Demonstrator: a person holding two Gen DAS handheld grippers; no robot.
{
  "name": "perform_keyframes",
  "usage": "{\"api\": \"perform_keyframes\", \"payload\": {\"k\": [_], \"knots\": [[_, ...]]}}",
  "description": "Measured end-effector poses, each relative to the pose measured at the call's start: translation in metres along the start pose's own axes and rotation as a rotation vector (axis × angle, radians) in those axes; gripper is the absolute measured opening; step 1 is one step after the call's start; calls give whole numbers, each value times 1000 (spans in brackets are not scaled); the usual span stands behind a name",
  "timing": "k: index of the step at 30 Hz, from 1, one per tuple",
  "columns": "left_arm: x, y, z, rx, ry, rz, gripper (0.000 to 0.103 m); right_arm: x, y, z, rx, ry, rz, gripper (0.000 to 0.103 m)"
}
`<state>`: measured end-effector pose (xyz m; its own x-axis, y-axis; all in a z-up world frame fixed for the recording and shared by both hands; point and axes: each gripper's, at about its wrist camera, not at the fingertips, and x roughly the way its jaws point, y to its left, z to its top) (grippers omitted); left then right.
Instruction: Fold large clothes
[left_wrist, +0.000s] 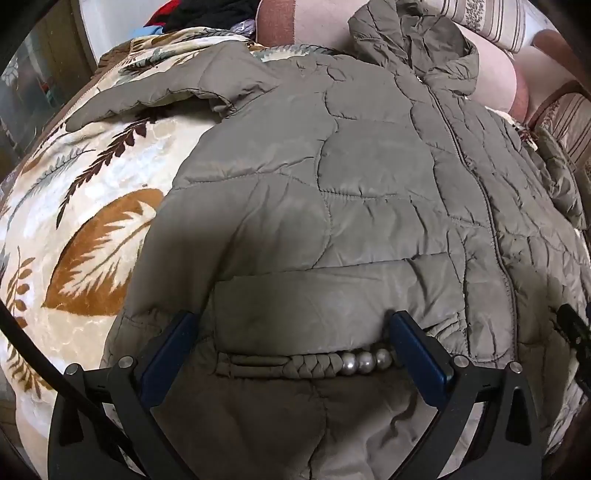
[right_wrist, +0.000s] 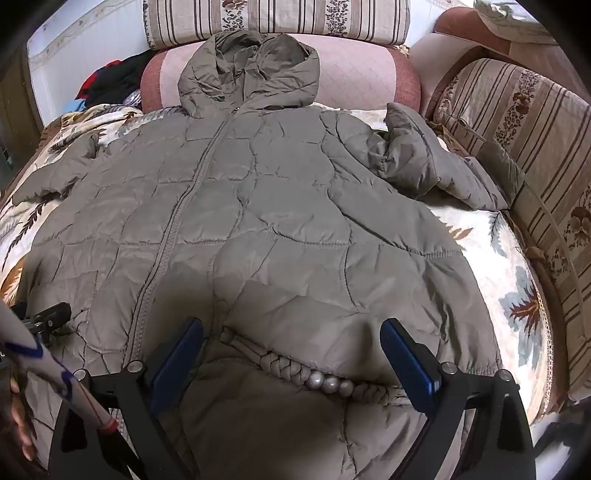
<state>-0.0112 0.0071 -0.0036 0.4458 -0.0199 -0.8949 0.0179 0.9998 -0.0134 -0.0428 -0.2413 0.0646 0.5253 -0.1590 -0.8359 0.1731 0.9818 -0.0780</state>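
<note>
Both our left gripper (left_wrist: 291, 328) and right gripper (right_wrist: 291, 336) hover wide open, empty, over the olive-grey quilted hooded coat (right_wrist: 258, 206), spread flat and, we judge, not yet folded.

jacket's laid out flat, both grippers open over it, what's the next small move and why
Probably lower the right gripper and left gripper onto the jacket near its pockets and close on the fabric. Both sets of jaws stand wide apart, holding nothing, and the coat lies zipped and spread on the leaf-print blanket, with the sleeve bunched at its side, so no fold has begun.
</note>
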Motion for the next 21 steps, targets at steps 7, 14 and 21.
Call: {"api": "perform_keyframes", "payload": {"k": [7, 14, 21], "knots": [[-21, 6, -2, -42, -40, -38, 103, -2, -5, -7, 6, -15, 6, 99], [-58, 0, 7, -18, -180, 60, 103, -4, -3, -8, -2, -22, 3, 99], [-95, -3, 12, 1, -341, 124, 103, -8, -4, -9, 10, -35, 4, 99]]}}
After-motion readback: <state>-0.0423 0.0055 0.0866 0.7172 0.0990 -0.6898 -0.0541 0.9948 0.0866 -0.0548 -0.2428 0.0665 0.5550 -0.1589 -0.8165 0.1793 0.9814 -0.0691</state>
